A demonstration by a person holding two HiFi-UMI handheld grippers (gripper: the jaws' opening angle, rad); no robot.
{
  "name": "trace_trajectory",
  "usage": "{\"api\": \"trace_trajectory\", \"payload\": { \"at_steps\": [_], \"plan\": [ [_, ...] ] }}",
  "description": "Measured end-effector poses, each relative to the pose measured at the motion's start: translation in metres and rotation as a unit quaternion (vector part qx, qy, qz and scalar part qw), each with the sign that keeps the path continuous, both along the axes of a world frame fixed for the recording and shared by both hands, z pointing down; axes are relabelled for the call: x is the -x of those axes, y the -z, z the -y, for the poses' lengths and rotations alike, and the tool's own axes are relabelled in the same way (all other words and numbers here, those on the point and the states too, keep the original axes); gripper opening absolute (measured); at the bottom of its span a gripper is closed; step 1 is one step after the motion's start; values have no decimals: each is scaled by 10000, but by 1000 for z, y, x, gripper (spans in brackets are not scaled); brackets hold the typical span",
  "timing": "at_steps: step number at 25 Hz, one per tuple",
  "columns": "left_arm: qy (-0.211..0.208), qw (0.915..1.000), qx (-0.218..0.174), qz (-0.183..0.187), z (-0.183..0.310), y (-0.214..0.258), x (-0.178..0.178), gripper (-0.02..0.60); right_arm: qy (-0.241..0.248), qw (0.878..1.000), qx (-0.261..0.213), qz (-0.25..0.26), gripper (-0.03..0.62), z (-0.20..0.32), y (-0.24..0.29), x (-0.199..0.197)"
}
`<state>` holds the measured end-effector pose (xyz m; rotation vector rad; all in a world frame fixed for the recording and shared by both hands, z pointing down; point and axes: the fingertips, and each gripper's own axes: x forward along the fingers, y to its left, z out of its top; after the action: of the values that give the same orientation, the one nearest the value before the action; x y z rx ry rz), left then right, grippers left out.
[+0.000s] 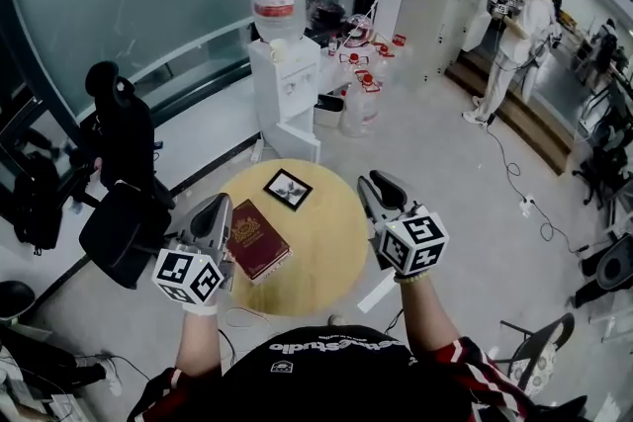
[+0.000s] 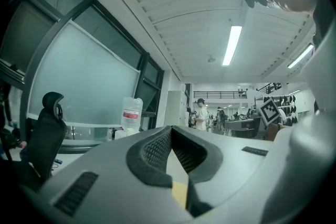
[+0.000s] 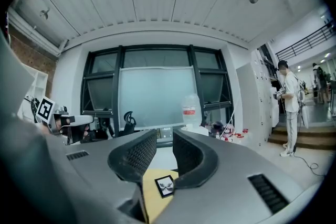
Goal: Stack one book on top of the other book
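Observation:
A dark red book (image 1: 257,238) lies on the left part of the round wooden table (image 1: 331,257). A small black-edged book with a white cover picture (image 1: 288,188) lies at the table's far side, apart from the red one; it also shows between the jaws in the right gripper view (image 3: 165,185), far below them. My left gripper (image 1: 220,211) is held level over the table's left edge, beside the red book, its tips meeting (image 2: 169,129) with nothing between. My right gripper (image 1: 374,189) hangs level over the right edge, jaws a narrow gap apart (image 3: 164,136) and empty.
A water dispenser (image 1: 282,64) with spare jugs (image 1: 358,104) stands behind the table. A black office chair (image 1: 124,183) is close at the left. A person (image 1: 514,44) stands far off at the right, and a cable (image 1: 524,198) runs over the floor.

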<state>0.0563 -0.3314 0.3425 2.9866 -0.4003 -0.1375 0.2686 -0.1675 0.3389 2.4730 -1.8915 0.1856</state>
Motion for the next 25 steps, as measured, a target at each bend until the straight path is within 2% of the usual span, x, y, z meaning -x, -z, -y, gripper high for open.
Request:
{"api": "trace_trajectory", "payload": {
  "at_steps": [4,20,25],
  "plan": [
    [-12,10000,-45,-19,-3,6,-5,15,-2,9999,-114,-72,89,1,12,7],
    [17,10000,-97,-1,-11,6,-4,15,-86,9989,-350,-312,51,-11,31,13],
    [36,9999,-48,-100,-10,13,-1,15,-184,9984,-364,-382,48,-13,37,10]
  ]
}}
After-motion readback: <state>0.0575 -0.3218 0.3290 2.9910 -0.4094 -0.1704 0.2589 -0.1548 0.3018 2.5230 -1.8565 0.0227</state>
